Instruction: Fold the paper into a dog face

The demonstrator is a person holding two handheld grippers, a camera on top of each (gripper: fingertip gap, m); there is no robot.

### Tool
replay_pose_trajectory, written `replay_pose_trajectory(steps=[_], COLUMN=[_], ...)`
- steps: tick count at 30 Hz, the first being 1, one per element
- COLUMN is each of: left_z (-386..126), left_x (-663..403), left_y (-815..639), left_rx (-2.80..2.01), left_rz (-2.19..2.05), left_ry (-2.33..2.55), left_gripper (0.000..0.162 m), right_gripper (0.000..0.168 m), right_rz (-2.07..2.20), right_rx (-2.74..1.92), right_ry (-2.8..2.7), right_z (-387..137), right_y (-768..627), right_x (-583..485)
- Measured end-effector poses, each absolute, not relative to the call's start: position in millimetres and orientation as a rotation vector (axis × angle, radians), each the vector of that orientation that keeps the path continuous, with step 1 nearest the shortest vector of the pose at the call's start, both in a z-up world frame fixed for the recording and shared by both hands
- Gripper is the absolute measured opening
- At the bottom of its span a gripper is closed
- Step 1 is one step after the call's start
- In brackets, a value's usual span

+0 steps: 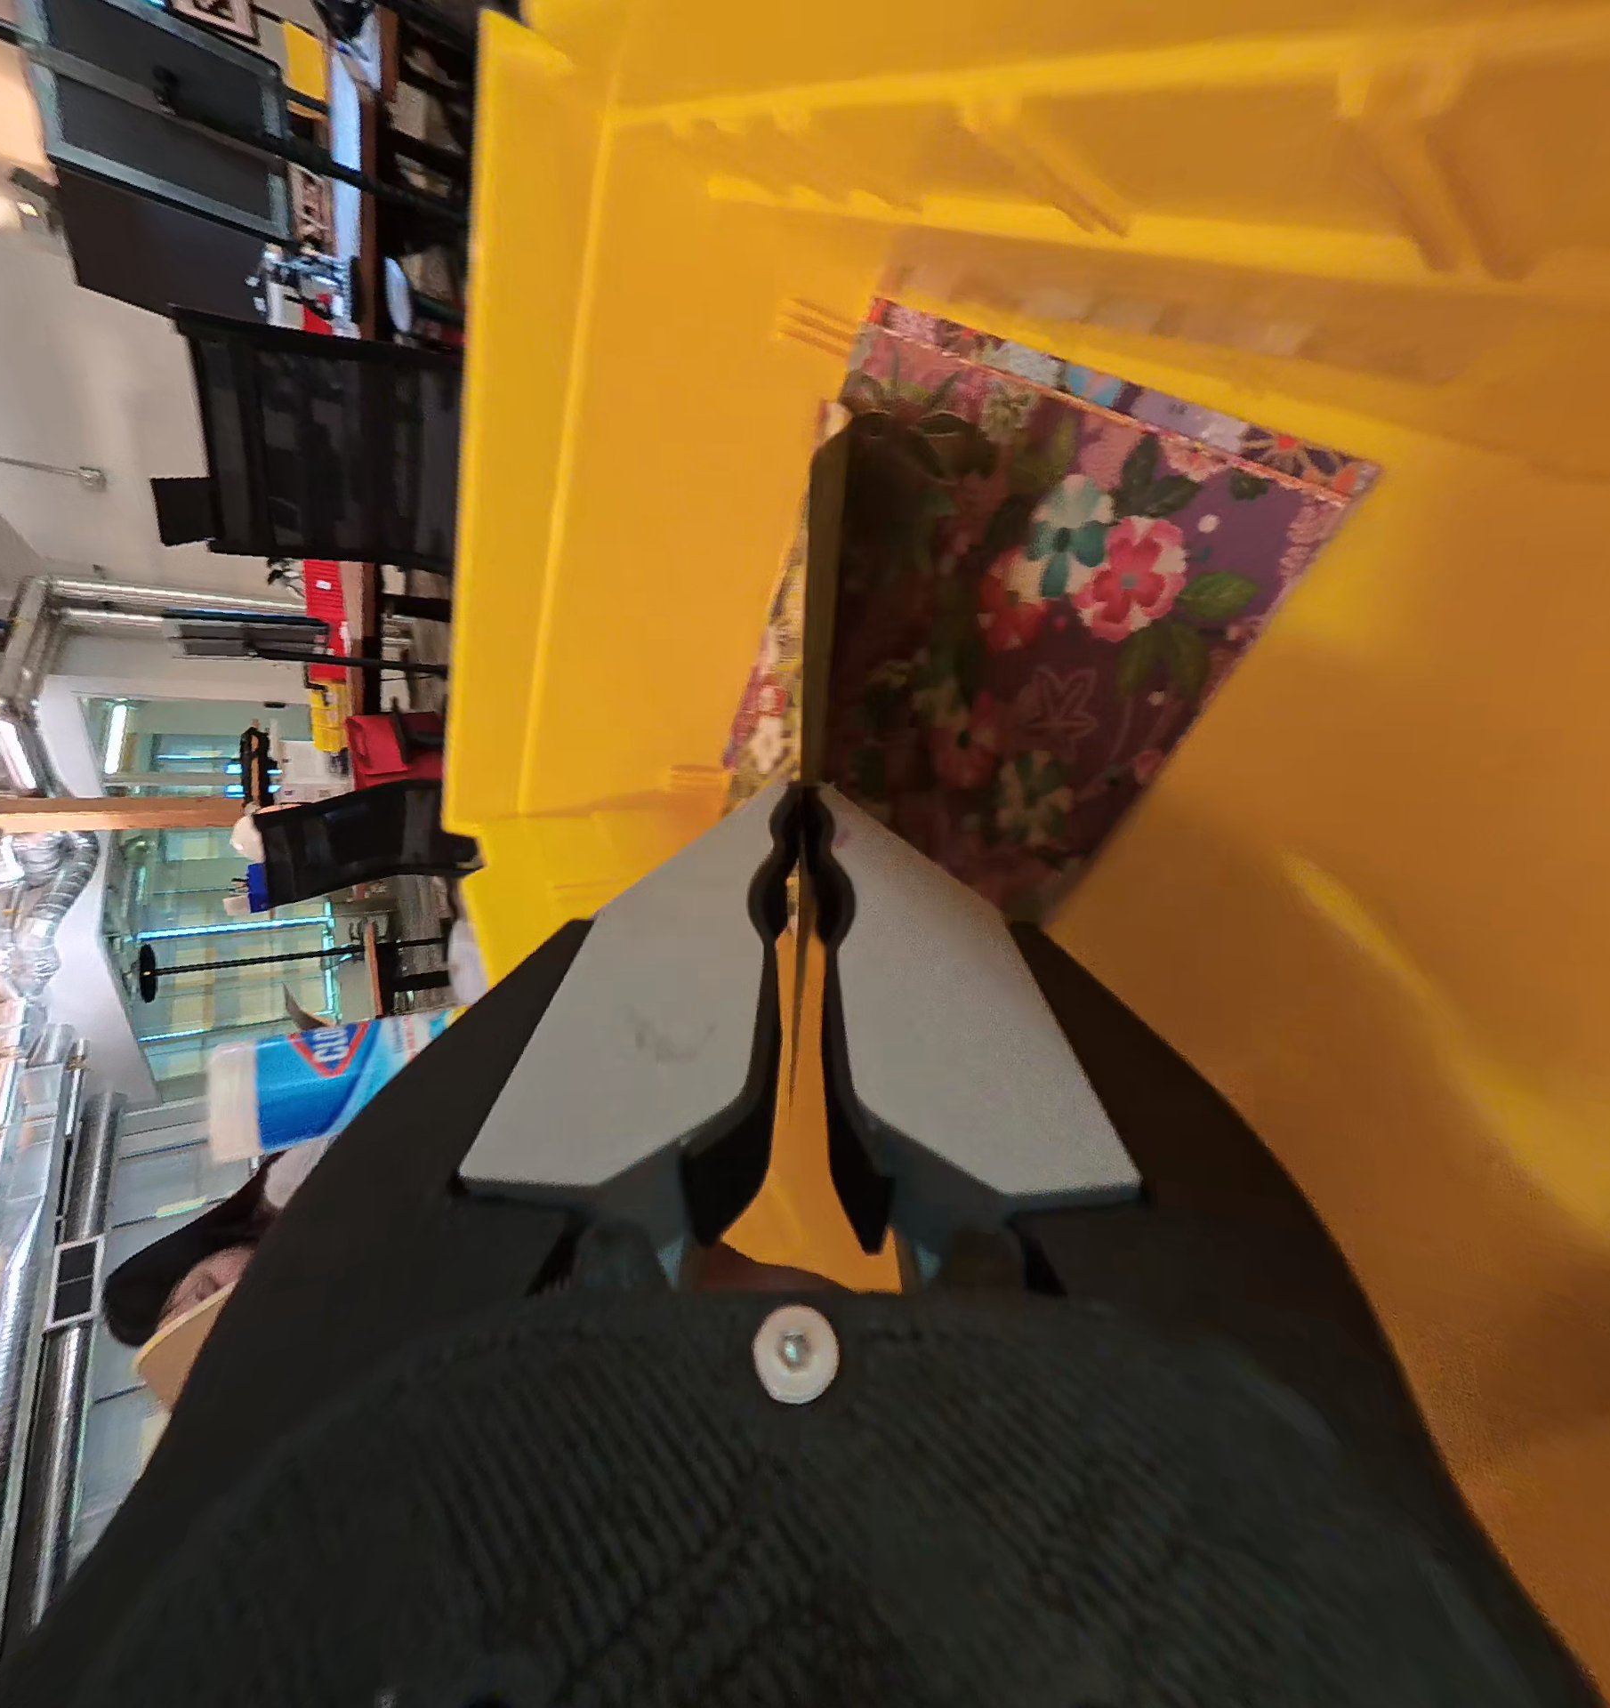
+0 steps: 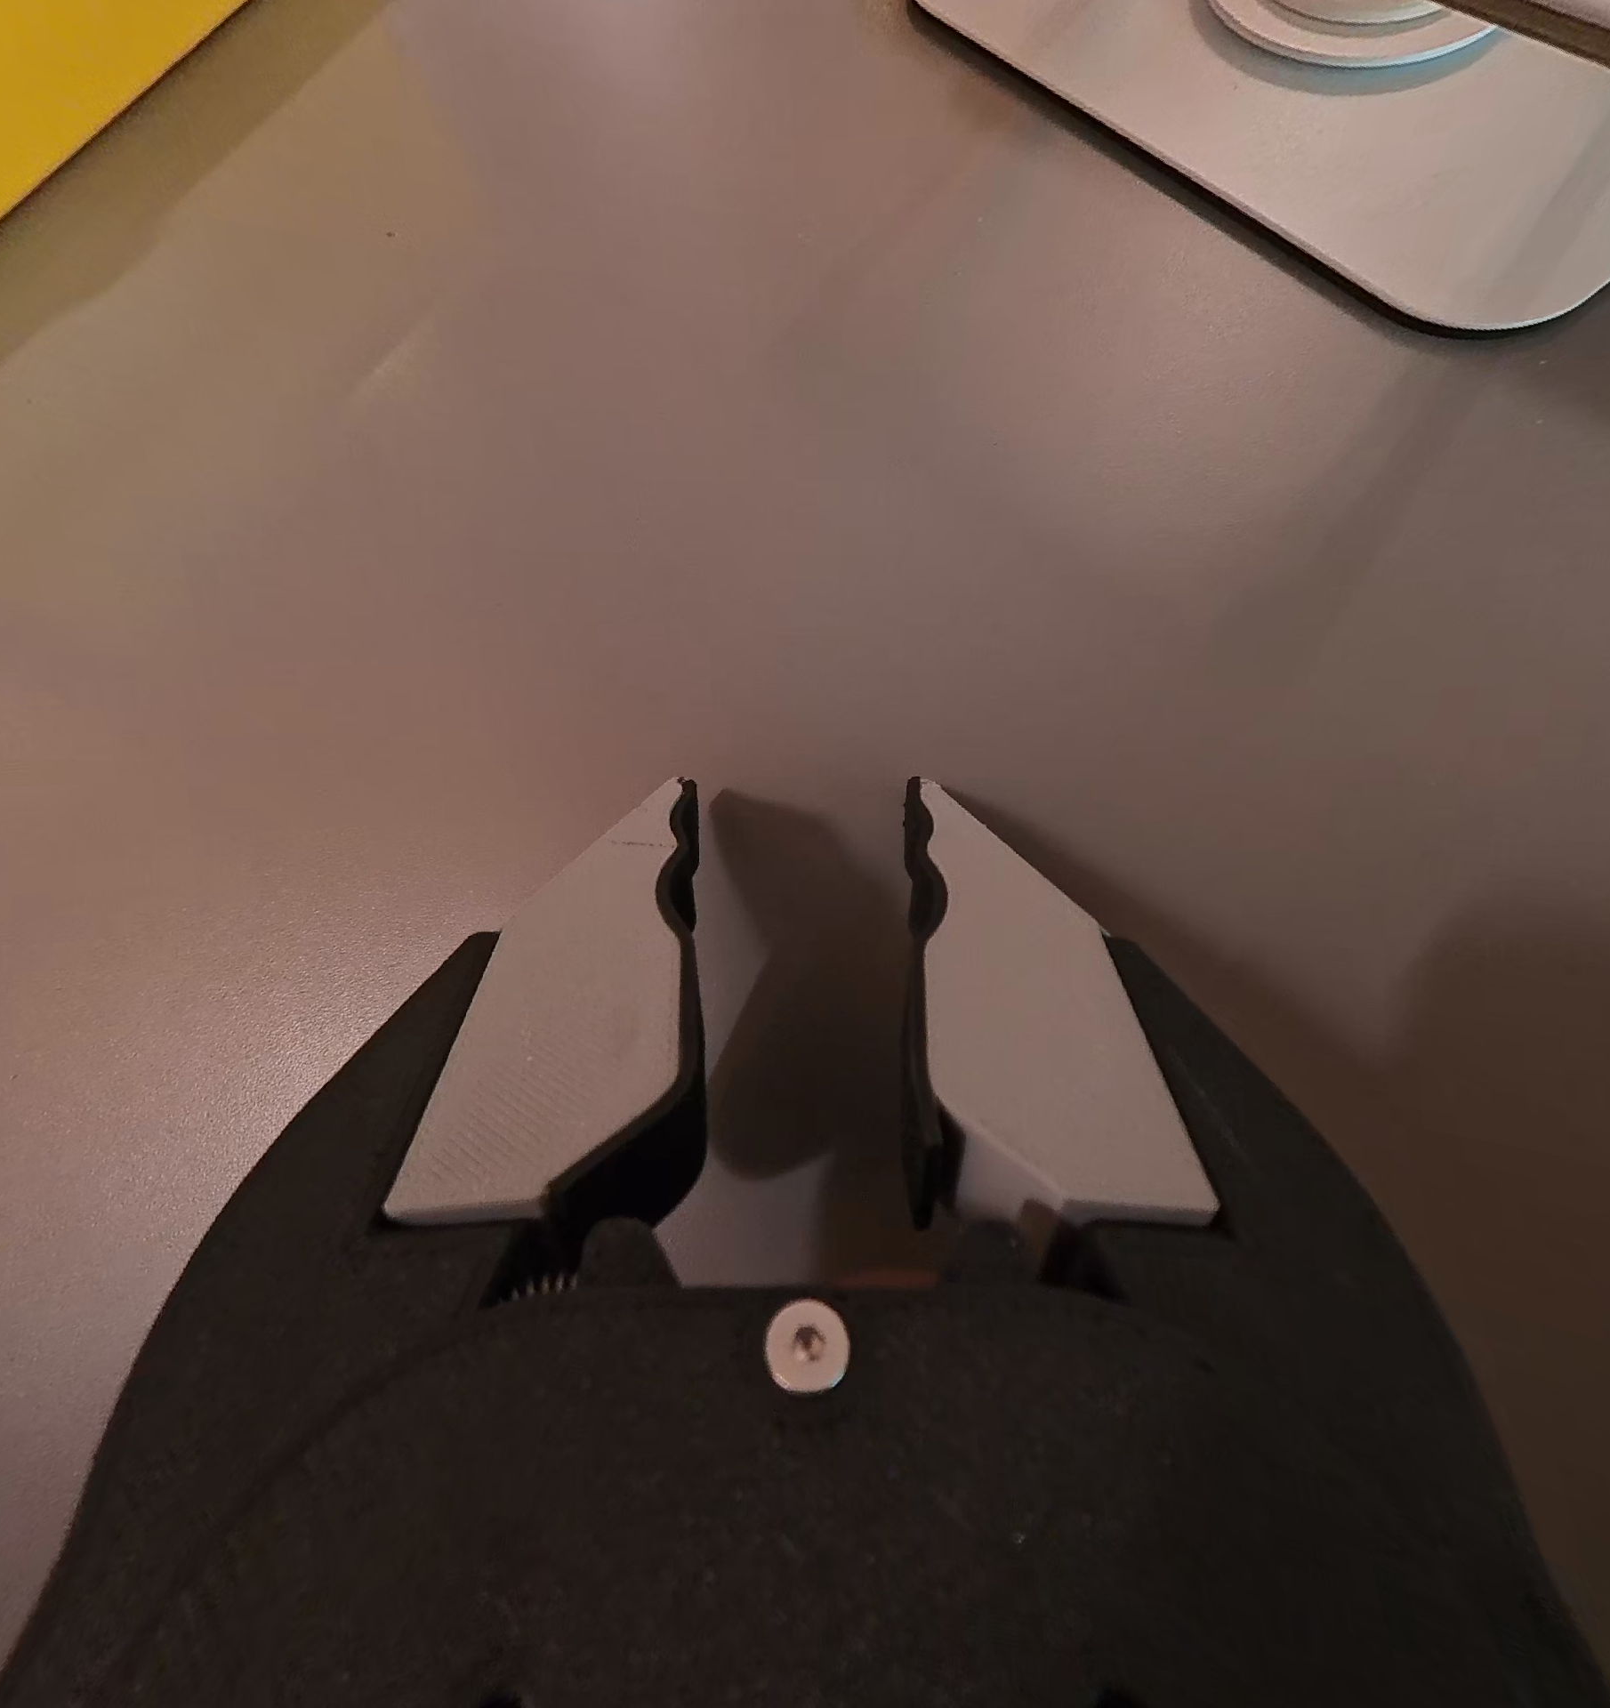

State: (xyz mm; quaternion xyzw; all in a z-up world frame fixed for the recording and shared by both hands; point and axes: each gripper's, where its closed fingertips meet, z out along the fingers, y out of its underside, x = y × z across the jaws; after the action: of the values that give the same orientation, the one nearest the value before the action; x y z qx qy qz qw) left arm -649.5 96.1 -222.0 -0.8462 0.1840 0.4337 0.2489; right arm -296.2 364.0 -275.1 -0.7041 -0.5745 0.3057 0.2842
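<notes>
Clamped edge-on in the closed left gripper [image 1: 806, 804], one sheet of floral paper [image 1: 824, 601] is held just above the stack in the yellow bin [image 1: 598, 462]; the right gripper [image 2: 799, 795], parted, is held empty over the grey table [image 2: 598, 462] beside that bin.

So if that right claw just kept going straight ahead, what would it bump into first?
Probably the bare grey tabletop: the open, empty right claw points down at it. The white stand base lies off to the right.
</notes>
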Motion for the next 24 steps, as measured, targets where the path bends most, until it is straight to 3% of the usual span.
replay_pose_trajectory(steps=[13, 24], left_z=[-68, -2], left_x=[-617, -469], left_y=[88, 170], left_rx=[-2.03, -1.744], left_rz=[1.382, 1.231], left_ry=[0.373, 0.544], left_gripper=[0.0, 0.0], right_gripper=[0.041, 0.037], right_rz=[0.821, 0.856], right_rx=[-1.873, -1.872], right_ry=[-1.555, -1.504], right_z=[-275, -269], right_y=[357, 361], right_x=[-293, -289])
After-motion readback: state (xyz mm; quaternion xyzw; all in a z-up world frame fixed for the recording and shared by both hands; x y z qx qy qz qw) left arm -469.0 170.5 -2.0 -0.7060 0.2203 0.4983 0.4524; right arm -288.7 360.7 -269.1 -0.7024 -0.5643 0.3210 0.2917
